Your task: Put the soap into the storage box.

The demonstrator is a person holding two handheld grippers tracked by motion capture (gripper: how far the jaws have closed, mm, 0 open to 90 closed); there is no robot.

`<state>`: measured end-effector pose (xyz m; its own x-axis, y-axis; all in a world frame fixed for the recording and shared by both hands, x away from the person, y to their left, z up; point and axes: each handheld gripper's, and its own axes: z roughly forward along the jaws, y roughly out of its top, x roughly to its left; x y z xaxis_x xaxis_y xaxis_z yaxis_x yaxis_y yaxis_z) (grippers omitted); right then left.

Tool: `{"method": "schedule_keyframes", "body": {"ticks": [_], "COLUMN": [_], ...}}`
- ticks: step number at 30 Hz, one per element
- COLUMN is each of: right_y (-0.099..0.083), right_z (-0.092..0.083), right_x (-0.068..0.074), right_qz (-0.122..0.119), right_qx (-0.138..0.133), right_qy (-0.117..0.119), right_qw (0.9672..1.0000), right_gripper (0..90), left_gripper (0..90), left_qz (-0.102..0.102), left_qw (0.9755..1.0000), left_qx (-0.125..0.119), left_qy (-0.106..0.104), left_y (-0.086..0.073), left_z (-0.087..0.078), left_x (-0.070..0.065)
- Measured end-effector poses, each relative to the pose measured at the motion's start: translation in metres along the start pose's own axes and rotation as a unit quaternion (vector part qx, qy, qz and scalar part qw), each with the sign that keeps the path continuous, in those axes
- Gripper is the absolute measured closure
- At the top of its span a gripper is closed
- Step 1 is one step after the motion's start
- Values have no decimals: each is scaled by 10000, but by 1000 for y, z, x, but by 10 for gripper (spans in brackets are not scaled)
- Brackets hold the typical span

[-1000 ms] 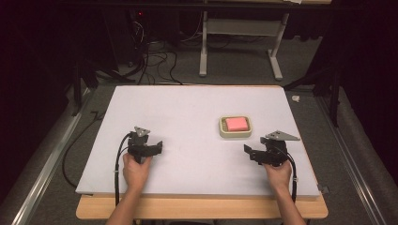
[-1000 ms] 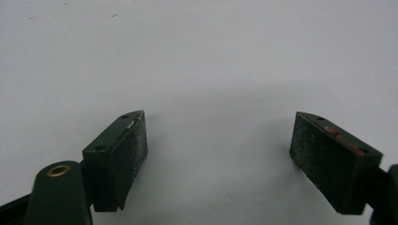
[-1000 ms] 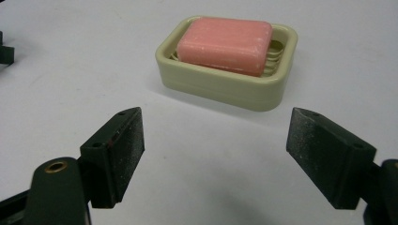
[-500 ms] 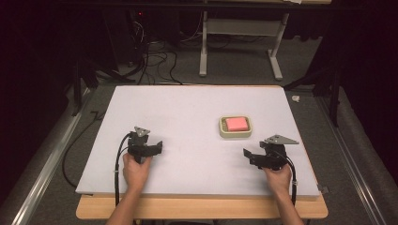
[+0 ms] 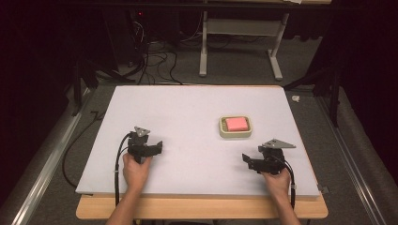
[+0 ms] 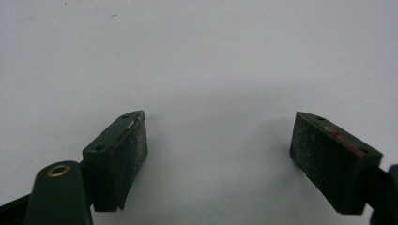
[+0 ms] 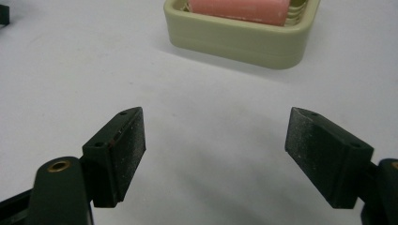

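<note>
Here, one pink soap (image 5: pixel 236 123), one dish (image 5: pixel 235 134), two grippers.

In the right gripper view the top edge cuts off the far side of the soap dish (image 7: pixel 244 40) and most of the pink soap (image 7: pixel 237 8) in it. At that view's upper left corner a dark scrap (image 7: pixel 3 14) is too cropped to identify. From the high view the gap of the right tongs (image 5: pixel 248 161) is too small to judge.
</note>
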<state>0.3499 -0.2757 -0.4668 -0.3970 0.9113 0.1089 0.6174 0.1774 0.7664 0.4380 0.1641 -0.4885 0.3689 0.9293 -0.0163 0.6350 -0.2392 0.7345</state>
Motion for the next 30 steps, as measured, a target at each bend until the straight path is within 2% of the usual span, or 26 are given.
{"method": "schedule_keyframes", "body": {"ticks": [10, 25, 30], "right_y": [-8, -10, -11], "right_z": [6, 12, 14], "right_x": [3, 6, 12], "right_qz": [-145, -245, -501], "right_qx": [179, 424, 482], "right_qy": [-151, -237, -405], "right_qw": [9996, 9985, 9968], "right_gripper": [215, 211, 198], "left_gripper": [198, 198, 198], "left_qz": [2, 4, 11], "left_qw": [10000, 10000, 10000], "left_qx": [-1, -1, -1], "left_qy": [8, 2, 1], "left_y": [0, 0, 0], "left_z": [0, 0, 0], "left_x": [0, 0, 0]}}
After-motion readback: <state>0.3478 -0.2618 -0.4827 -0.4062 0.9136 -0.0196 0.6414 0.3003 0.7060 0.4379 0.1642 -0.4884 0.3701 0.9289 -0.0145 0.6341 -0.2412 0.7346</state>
